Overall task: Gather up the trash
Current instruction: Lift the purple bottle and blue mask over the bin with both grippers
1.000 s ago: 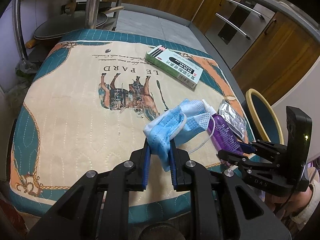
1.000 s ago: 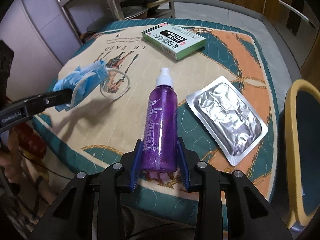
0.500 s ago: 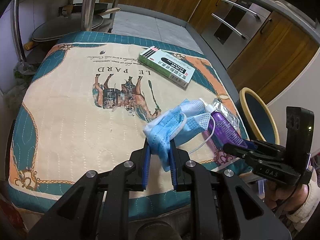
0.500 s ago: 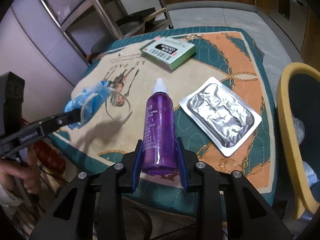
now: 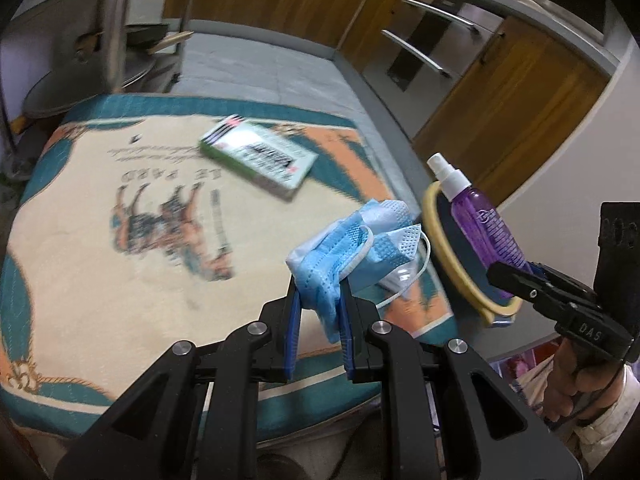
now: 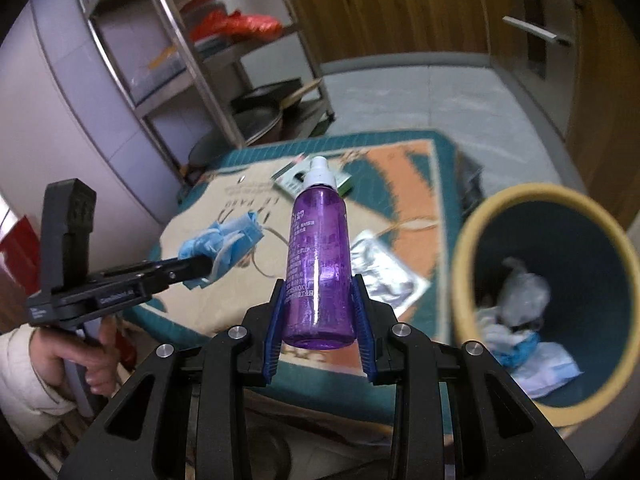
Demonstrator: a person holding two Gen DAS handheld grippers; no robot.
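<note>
Two pieces of trash held at once, two more on the cloth [image 5: 100, 280].

Left gripper [image 5: 318, 312]: jaws narrow, pinched on crumpled blue mask [image 5: 352, 248]; mask lifted clear of cloth, ear loop dangling. In right view, same gripper [image 6: 200, 268] out to the left, well apart from bin.

On cloth, untouched: green box [image 5: 260, 160] toward far edge; foil pack [image 6: 380, 272] near right edge, partly hidden behind mask in left view.

Right gripper [image 6: 318, 320]: jaws closed on lower body of purple bottle [image 6: 318, 264], white nozzle pointing up and away. From left view, bottle [image 5: 484, 224] raised in front of bin.

Bin [image 6: 464, 264]: yellow rim, just beside cloth's right edge, already some paper and blue scraps at bottom.

Step in hand, by judgement: carry bottle over bin mouth. Advice: bring bottle base fully past near rim before opening jaws; tip nozzle down to avoid a bounce off rim. Keep mask pinched and away from right arm's path; watch loop for snagging on foil pack.
</note>
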